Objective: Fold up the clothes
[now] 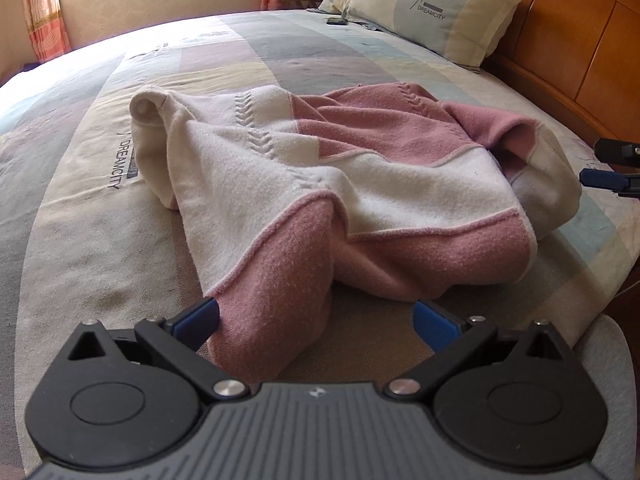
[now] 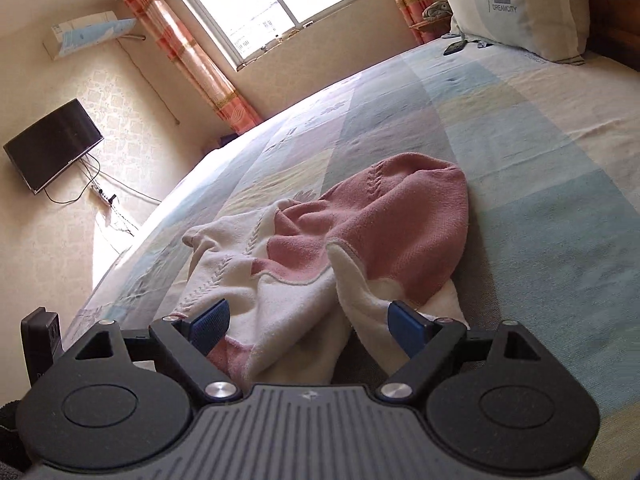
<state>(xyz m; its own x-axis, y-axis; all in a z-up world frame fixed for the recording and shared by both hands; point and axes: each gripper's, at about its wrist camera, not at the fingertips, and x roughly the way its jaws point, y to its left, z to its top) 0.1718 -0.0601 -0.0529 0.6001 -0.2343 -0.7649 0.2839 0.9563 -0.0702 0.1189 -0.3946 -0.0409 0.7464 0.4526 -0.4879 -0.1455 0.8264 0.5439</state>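
Pink and white sweater (image 1: 320, 184) lies bunched on the bed (image 1: 80, 220). Left hand-held gripper (image 1: 316, 318) is open around its near pink end. Right hand-held gripper (image 2: 308, 322), at 3 o'clock, is open too. Next, I think: pinch the edges and spread it flat.

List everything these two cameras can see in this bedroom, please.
sweater: one, pink and white, crumpled mid-bed
bed sheet: one, pastel patchwork
pillow: one, cream and blue, by the headboard
headboard: one, orange wood
window: one, bright
curtains: two, pink-orange, flanking the window
television: one, black, wall-mounted
air conditioner: one, white, high on the wall
left hand-held gripper: one, black with blue pads, open, pink hem between them
right hand-held gripper: one, same colours, open over white fabric
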